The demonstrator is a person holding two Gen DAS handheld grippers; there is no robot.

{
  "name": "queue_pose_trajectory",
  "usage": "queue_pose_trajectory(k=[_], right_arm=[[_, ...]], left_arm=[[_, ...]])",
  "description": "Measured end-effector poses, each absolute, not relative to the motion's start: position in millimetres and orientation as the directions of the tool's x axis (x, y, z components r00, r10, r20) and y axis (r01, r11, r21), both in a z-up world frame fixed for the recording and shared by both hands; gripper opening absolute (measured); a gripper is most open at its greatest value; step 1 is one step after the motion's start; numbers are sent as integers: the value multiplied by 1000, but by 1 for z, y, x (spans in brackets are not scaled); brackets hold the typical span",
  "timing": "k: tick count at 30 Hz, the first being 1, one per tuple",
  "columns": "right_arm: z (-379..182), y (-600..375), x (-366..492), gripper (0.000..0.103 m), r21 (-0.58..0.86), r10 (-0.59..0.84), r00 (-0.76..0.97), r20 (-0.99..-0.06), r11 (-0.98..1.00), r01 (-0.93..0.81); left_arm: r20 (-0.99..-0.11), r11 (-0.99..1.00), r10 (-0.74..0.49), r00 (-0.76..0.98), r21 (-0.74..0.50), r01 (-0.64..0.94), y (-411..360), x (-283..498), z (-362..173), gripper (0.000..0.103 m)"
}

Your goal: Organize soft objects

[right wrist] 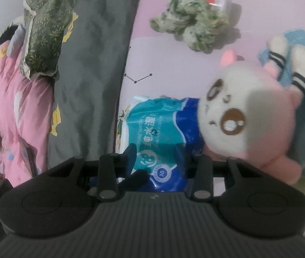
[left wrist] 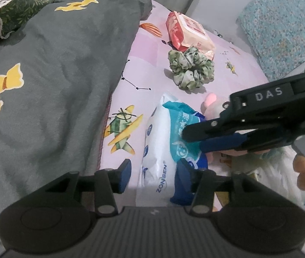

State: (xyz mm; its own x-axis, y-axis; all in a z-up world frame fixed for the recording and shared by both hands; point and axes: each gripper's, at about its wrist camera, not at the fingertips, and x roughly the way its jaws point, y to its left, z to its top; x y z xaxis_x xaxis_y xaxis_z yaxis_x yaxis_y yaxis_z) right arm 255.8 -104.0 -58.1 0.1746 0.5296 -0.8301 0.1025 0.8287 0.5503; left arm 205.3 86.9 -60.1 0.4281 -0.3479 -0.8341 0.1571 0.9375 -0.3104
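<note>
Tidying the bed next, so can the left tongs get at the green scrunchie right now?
Probably yes. The left tongs stand open, and the green scrunchie lies uncovered ahead on the pink sheet, past the blue wipes pack.

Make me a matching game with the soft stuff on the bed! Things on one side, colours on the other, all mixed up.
Things:
1. scrunchie
2. wet wipes pack
3. plush toy
4. blanket

Colours:
A. pink and white
B. dark grey with yellow shapes
C. green and white
D. blue and white

Pairs: 1-C, 2-D, 3-A, 4-B
</note>
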Motion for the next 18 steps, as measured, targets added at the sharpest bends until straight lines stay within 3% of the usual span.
queue_pose_trajectory(k=[4,8,18], right_arm=[[-59,-116,256,42,507,478,193,-857,850,146],[-61,-122,259,47,555,526,186,-830,813,176],[-68,-120,259,50,566,541,173,-823,808,166]], left_arm=[[-835,937,-348,427,-314,150,90,204,-59,50],[-834,945,-326,445,-287,154,90,205,-53,48],[-844,947,-321,429,-280,157,77,219,-57,52]])
